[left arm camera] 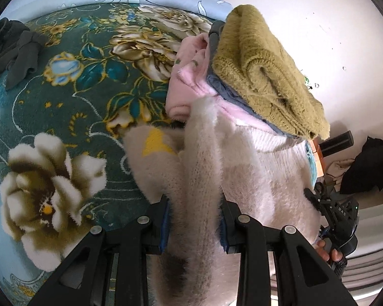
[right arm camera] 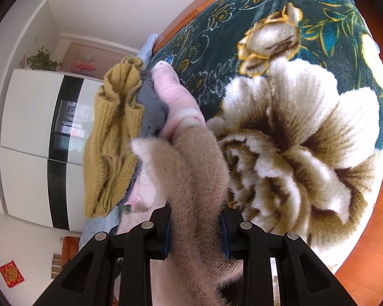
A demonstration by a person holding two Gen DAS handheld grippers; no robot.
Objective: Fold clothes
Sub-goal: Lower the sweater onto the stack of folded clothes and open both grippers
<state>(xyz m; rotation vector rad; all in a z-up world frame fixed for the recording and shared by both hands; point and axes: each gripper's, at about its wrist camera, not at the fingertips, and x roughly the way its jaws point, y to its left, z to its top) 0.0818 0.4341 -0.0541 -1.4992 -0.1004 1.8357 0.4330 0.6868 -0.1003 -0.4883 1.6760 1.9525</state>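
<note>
A: Where's the fuzzy sweater (left arm camera: pixel 242 178)?
B: Beside the folded stack (left arm camera: pixel 265 76), stretching lengthwise ahead of both grippers.
A: Grip?
B: Left gripper (left arm camera: pixel 194 225) and right gripper (right arm camera: pixel 195 232) each clamp it.

The right tool (right arm camera: pixel 195 232) is clamped on a fold of fuzzy beige sweater (right arm camera: pixel 199 178). Stacked on it — a pink garment (right arm camera: pixel 176 97), a grey one (right arm camera: pixel 152 112) and an olive knit (right arm camera: pixel 109 148) — over the floral blanket (right arm camera: pixel 293 140).
</note>
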